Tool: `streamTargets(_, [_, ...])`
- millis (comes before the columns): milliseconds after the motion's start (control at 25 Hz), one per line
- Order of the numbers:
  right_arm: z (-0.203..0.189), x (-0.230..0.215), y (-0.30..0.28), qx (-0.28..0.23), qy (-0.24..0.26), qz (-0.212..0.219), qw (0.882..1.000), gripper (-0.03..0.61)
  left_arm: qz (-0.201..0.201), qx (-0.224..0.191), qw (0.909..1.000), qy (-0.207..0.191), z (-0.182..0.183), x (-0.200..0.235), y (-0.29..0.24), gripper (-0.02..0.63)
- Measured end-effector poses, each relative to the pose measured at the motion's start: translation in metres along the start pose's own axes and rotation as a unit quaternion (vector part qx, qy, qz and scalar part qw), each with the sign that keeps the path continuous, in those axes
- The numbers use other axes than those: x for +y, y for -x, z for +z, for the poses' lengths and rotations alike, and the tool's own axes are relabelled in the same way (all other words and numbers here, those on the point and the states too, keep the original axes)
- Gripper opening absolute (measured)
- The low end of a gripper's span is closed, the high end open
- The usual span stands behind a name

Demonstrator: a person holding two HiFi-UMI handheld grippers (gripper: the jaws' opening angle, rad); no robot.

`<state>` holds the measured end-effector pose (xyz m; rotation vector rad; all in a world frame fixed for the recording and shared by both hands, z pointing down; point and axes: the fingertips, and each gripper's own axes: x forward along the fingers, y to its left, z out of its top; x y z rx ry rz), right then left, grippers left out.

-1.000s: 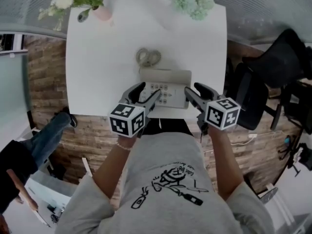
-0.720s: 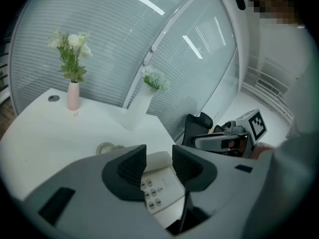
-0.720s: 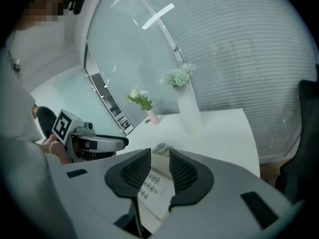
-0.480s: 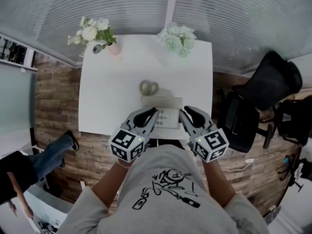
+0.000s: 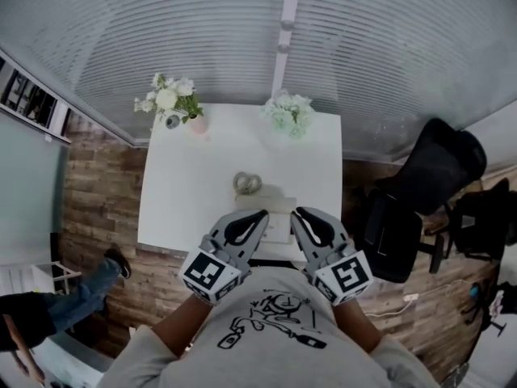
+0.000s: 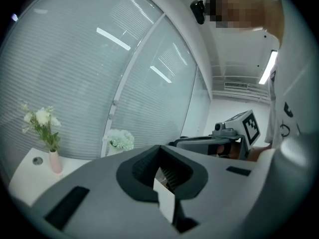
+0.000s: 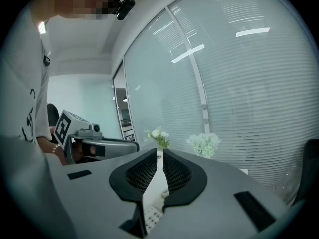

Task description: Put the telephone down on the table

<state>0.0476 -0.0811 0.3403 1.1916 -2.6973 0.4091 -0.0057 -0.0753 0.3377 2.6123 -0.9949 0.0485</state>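
Head view, left to right. On the plank floor (image 5: 101, 192) at the near left, a second person's trouser leg (image 5: 81, 288) and shoe. The white table (image 5: 202, 168) stands against a blind-covered window. At the table's far left corner, white flowers in a pink vase (image 5: 172, 103); at its far right, a pale green bouquet (image 5: 288, 113). The telephone (image 5: 275, 208) lies flat on the table near the middle of the near edge, with its coiled cord (image 5: 247, 183) just beyond it on the far side. Left gripper (image 5: 257, 217): raised above the telephone's left part, jaws together, nothing between them. Right gripper (image 5: 297, 215): raised above the telephone's right part, jaws all but together with only a thin slit between the pads, nothing in it; through the slit, the right gripper view shows the table top and the telephone's keypad below. Neither gripper touches the telephone. Right of the table, a black chair (image 5: 420, 196).
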Motion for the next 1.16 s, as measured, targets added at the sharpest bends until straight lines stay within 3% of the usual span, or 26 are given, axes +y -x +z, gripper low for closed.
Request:
streamTargets(240, [0.022, 0.005, 0.01, -0.019, 0.016, -0.002, 1.0, 0.048, 0.001, -0.022, 0.9995, -0.024, 0.032, -0.012, 0.009, 0.002])
streamTargets(520, [0.042, 0.013, 0.01, -0.035, 0.039, 0.006, 0.999, 0.044, -0.004, -0.029, 0.9987, -0.042, 0.041, -0.016, 0.003, 0.002])
streamTargets(1160, [0.047, 0.011, 0.01, -0.037, 0.029, 0.0, 0.999, 0.044, 0.002, -0.034, 0.9992, -0.022, 0.044, -0.016, -0.001, 0.002])
